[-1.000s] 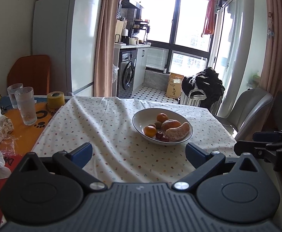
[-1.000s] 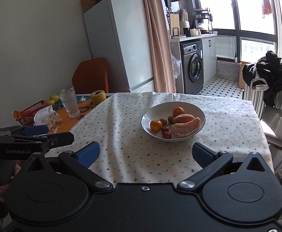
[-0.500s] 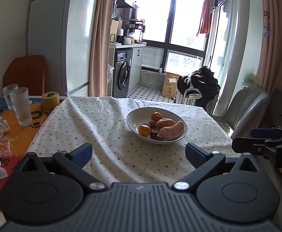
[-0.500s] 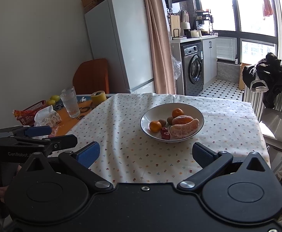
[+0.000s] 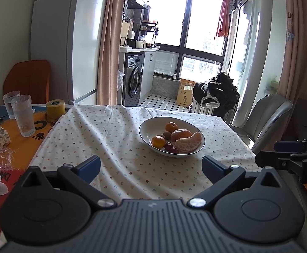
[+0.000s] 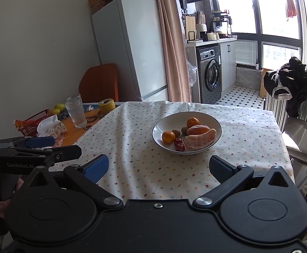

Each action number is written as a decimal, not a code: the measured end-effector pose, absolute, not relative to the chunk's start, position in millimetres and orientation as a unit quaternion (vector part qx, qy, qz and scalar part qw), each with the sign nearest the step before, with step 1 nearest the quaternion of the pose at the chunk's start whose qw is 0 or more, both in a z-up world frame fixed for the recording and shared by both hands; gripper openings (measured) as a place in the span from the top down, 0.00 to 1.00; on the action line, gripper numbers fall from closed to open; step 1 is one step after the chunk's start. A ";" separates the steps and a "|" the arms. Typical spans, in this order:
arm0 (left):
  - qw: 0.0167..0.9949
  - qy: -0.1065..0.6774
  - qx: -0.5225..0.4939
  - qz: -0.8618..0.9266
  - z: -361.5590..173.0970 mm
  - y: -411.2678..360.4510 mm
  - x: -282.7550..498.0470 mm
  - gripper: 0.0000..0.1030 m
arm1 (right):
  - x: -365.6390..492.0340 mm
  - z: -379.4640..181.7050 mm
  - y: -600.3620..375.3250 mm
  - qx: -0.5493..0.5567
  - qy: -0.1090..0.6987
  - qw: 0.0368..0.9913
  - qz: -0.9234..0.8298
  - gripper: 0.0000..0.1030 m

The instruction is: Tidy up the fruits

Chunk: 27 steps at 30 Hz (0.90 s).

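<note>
Fruit bowl (image 5: pixel 151 126) ahead of both grippers, apart, untouched.

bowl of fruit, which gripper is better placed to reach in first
Right, marginally. Both grippers are open and short of the bowl, but the right gripper has it nearly centred between its fingers; the left gripper sees it off-centre.

Bowl (image 6: pixel 159 126) glossy, perhaps ceramic; tablecloth (image 6: pixel 145 168) matt printed cloth.

Fruits (image 5: pixel 175 140) in bowl (image 5: pixel 147 128); glasses (image 5: pixel 24 116) left
</note>
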<state>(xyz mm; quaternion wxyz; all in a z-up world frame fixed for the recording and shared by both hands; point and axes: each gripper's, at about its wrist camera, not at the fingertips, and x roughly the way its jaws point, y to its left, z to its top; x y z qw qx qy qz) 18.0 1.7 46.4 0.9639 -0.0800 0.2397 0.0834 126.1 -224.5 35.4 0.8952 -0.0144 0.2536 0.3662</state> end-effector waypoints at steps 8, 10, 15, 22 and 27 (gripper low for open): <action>0.964 0.240 -0.081 0.084 45.9 1.6 17.9 0.02 | 126.1 35.6 -225.7 -0.016 0.250 0.896 0.367 0.00; 0.964 0.240 -0.080 0.083 45.7 1.9 18.3 0.02 | 126.5 35.9 -226.1 -0.015 0.251 0.896 0.367 0.00; 0.964 0.240 -0.078 0.081 45.4 1.8 18.8 0.02 | 127.0 35.8 -226.4 -0.016 0.251 0.896 0.366 0.00; 0.964 0.240 -0.078 0.081 45.4 2.3 18.8 0.02 | 127.2 35.3 -227.0 -0.017 0.252 0.896 0.365 0.00; 0.964 0.242 -0.079 0.079 44.5 -0.4 19.7 0.02 | 127.4 33.8 -226.5 -0.017 0.254 0.895 0.366 0.00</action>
